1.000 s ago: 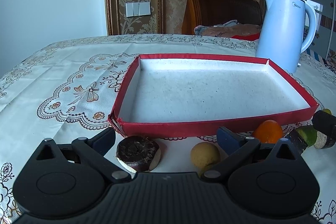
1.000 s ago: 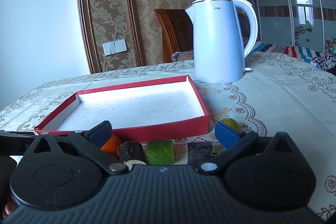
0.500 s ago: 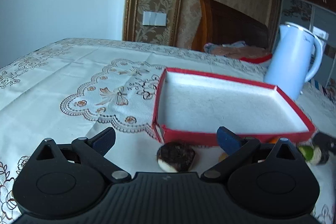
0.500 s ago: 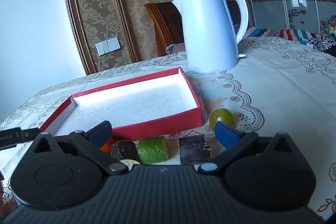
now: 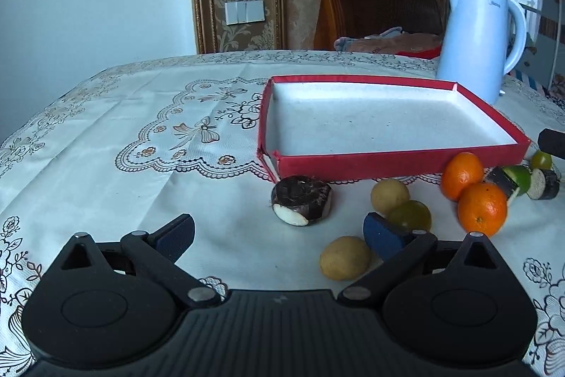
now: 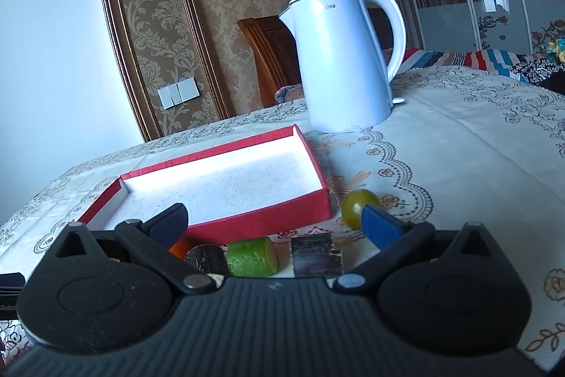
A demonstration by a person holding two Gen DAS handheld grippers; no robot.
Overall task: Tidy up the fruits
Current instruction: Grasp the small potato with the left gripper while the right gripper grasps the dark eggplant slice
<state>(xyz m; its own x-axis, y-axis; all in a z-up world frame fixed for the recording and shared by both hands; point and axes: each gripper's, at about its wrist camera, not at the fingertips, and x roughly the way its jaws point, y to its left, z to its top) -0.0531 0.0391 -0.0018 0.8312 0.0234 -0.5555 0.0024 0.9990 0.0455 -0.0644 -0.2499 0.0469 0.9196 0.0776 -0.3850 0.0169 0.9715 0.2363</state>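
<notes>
- Hovering low over the counter [image 5: 106,115], the left tongs [image 5: 279,228] stand wide apart and hold nothing; the right tongs [image 6: 273,223] are likewise spread and empty.
- The fruits lie loose on the cloth in front of the red box [image 5: 388,161], none inside it yet, so the sorting looks barely begun.
- In the left view, a dark brown piece with a pale cut face [image 5: 302,204] sits nearest the box's corner. To its right are two tan round fruits [image 5: 389,195] [image 5: 345,257], a green-yellow round fruit [image 5: 411,215] and two glossy oranges [image 5: 462,175] [image 5: 482,208].
- In the right view, a green cut chunk [image 6: 252,257], a dark cylinder [image 6: 206,259], a dark square block [image 6: 316,255] and a small olive-green ball [image 6: 358,207] lie just before the box.
- Likely risk: the round fruits are smooth and sit touching or close together, so a pad nudging one could send its neighbours rolling across the slick embroidered tablecloth.
- The box is shallow cardboard with a low rim and a split corner; a push against its wall would probably slide it rather than stop the fruit.
- A tall white plastic kettle [image 6: 344,59] stands behind the box, near enough that a wide swing might knock it.
</notes>
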